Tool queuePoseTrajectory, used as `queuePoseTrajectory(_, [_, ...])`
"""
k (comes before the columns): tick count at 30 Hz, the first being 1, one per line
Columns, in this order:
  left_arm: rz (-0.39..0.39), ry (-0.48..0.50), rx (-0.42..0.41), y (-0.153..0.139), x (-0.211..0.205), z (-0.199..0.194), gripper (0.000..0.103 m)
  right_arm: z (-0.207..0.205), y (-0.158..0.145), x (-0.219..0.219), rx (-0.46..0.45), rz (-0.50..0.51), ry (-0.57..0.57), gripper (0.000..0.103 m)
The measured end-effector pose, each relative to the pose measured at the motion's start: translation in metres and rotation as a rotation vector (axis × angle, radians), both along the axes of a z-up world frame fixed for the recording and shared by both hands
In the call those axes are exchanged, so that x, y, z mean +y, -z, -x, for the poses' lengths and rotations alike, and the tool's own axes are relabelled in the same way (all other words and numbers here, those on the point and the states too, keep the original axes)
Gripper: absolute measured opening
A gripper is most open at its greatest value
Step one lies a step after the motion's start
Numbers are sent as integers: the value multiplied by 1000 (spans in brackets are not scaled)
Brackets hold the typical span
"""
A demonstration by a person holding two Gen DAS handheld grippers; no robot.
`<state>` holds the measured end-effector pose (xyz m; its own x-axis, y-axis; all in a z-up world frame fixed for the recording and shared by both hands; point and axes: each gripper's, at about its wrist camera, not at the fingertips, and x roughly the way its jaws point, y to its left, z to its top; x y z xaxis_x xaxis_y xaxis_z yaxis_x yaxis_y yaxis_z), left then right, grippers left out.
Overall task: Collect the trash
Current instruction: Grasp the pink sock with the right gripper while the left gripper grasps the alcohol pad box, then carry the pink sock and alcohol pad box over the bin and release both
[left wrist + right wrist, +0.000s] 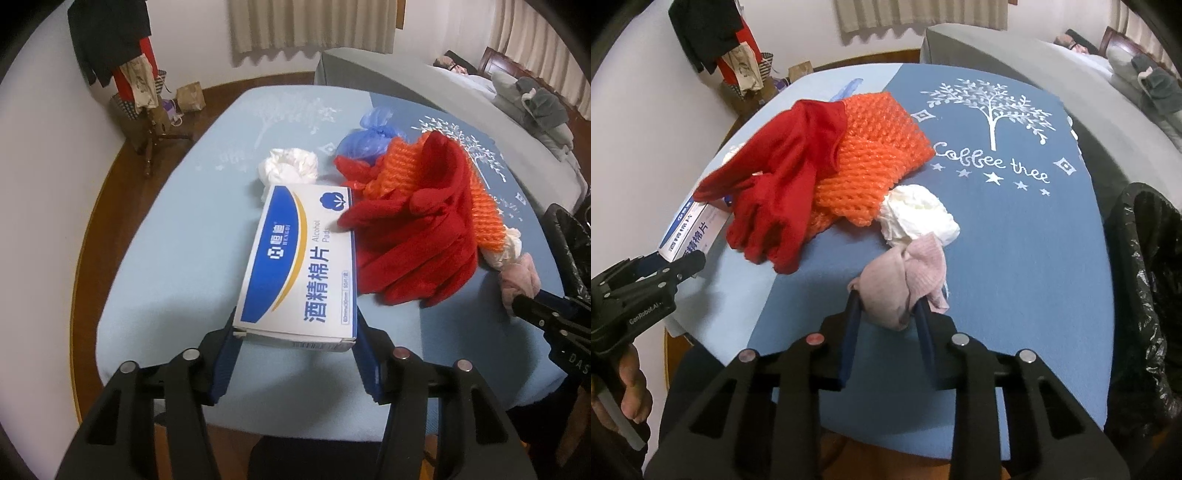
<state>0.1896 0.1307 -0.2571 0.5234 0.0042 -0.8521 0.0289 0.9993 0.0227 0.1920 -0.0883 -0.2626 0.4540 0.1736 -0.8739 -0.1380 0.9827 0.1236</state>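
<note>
My left gripper (295, 328) is shut on the near end of a white and blue alcohol pad box (299, 258), which lies on the table; the box also shows in the right wrist view (690, 232). My right gripper (888, 299) is shut on a crumpled pink cloth (905, 277), seen in the left wrist view too (517, 280). Red gloves (413, 236) lie over orange foam netting (480, 199) beside the box. A white paper wad (919, 214) touches the pink cloth. Another white wad (288, 166) and a blue plastic bag (365, 136) lie farther back.
The table wears a light blue and dark blue cloth (1015, 229) printed with a tree. A bin lined with a black bag (1145, 280) stands at the table's right edge. A bed (461, 96) lies behind, and a coat rack (136, 85) stands at the far left.
</note>
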Motion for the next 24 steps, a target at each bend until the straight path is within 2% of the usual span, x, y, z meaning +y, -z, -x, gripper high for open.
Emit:
queuePoseTrajectory(16, [1, -29, -95, -57, -6, 32, 55, 21, -41, -19, -75, -34, 19, 27])
queuePoseTrajectory(24, [3, -14, -107, -69, -27, 47, 55, 33, -56, -35, -99, -36, 39, 27])
